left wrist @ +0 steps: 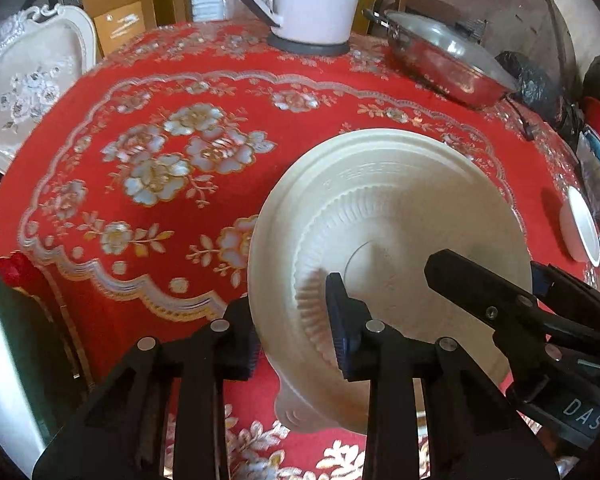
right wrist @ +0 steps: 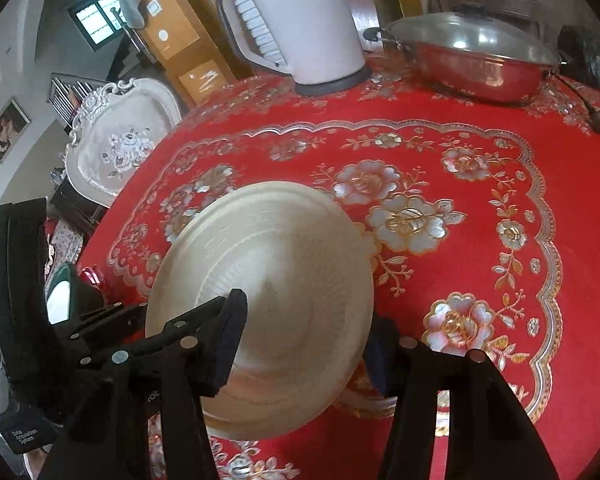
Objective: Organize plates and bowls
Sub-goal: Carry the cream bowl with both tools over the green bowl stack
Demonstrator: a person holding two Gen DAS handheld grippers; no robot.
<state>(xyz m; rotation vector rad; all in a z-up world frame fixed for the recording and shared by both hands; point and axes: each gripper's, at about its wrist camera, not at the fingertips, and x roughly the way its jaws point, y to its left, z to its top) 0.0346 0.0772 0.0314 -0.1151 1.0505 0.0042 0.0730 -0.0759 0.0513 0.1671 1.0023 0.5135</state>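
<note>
Left gripper (left wrist: 296, 320) lower centre — jaws pinched on cream plate (left wrist: 392, 248) rim. Right gripper (right wrist: 304, 344) lower centre — jaws straddling plate, grip unclear.

Read "DAS" in white letters on black body of right gripper (left wrist: 484, 280); "Data Acquisition System" in small white print on black body of left gripper (right wrist: 236, 332). Embossed marks on cream plastic plate (left wrist: 388, 216) illegible.

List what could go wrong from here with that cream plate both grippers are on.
1. The cream plate is tilted and gripped only at its rim by the left gripper and right gripper; it may slip.
2. Pulling apart could twist it loose.
3. Swinging it far could strike the white jug or steel pan.
</note>
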